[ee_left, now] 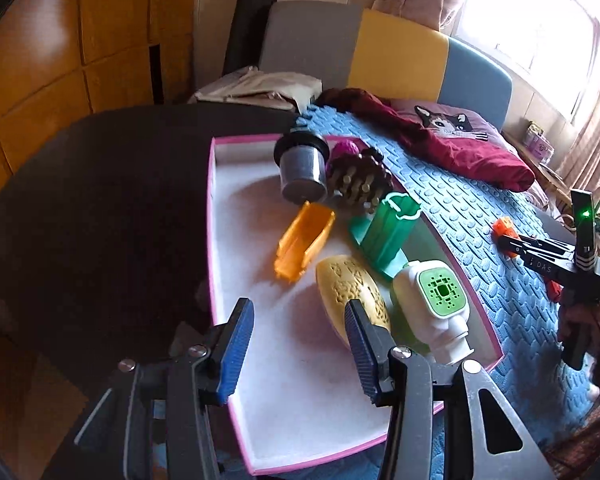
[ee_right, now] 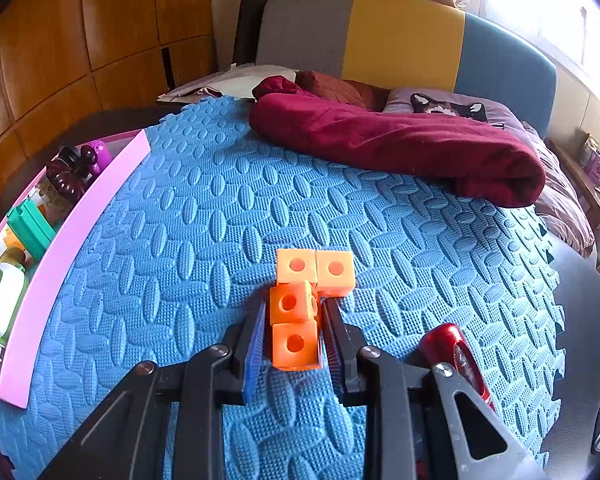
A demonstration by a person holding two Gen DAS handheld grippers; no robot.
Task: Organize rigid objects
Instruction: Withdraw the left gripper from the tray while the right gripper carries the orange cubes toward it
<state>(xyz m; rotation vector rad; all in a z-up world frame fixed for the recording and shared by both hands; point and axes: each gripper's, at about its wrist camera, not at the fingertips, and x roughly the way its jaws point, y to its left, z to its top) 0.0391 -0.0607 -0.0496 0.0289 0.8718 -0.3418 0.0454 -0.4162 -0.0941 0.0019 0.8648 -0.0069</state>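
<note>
Tray (ee_right: pixel 76 236) wall hides most toys; red object (ee_right: pixel 456 354) partly behind right gripper (ee_right: pixel 294 340).

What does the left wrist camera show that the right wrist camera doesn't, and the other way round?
Only the left wrist view shows the tray's white floor, with the orange scoop, the yellow patterned oval and the grey cylinder lying on it, and the left tool open and empty above it.

Only the right wrist view shows the red object on the mat.

Both show the pink tray, the blue mat, the maroon cloth, and the right tool shut on the orange cube block.
</note>
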